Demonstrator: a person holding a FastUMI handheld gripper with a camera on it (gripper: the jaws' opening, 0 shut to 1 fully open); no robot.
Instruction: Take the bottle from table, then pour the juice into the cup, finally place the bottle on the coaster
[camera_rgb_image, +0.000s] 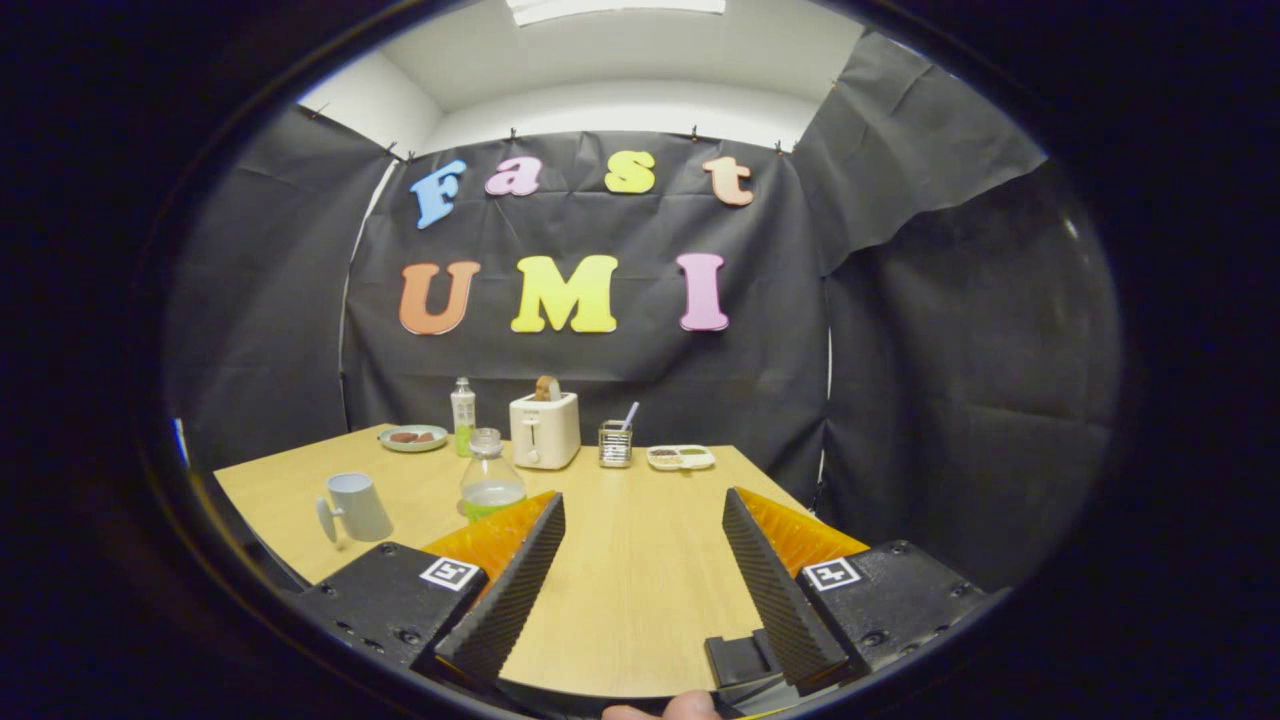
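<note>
Bottle (489, 478) of clear plastic stands upright on the wooden table (640, 570), toward its left side, just beyond the tip of the left finger (510, 590); it is squat and rounded below with a narrow neck, and a shallow layer of green juice sits in its bottom part. The gripper (640, 590) hovers above the near edge with its jaws spread wide, nothing but bare tabletop between them. The right finger (775, 590) points toward the middle of the table. A pale grey cup (355, 508) with a handle stands left of the bottle, near the table's left edge. Along the far edge, from left to right, stand a plate (414, 438) with dark pieces on it, a slim bottle (463, 417) with green liquid, a white toaster (544, 429), a mesh holder (615, 444) and a divided dish (680, 457).
</note>
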